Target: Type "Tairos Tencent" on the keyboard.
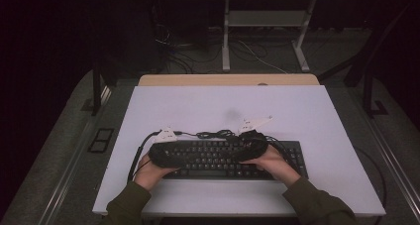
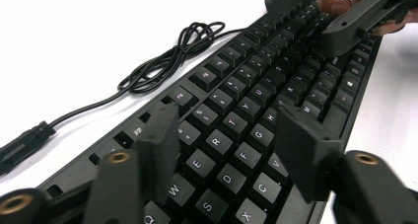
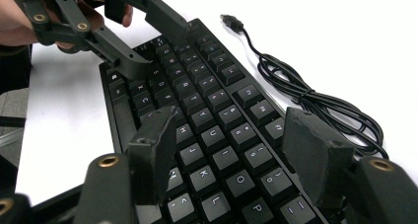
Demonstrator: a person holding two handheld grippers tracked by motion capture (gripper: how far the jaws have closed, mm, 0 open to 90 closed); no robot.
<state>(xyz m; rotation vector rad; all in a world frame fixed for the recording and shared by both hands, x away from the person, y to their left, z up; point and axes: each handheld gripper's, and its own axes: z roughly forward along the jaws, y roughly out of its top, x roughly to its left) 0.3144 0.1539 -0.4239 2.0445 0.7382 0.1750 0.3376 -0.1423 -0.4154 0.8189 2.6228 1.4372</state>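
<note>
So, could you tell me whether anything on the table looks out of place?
Only the black keyboard's thin black cable: it lies unplugged in a loose tangle behind the keyboard on the white tabletop.

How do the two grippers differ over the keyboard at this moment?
The left gripper hangs over the keyboard's left letter keys, around E, R, F and G; the right gripper hangs over the right ones, around J, K, O and P. From above, each sits at its own end. Both have jaws apart, with nothing gripped between them.

High view dim, surroundings nearly black; gripper views glare-white on the table (image 2: 74,31), near jaws perhaps slightly soft.
</note>
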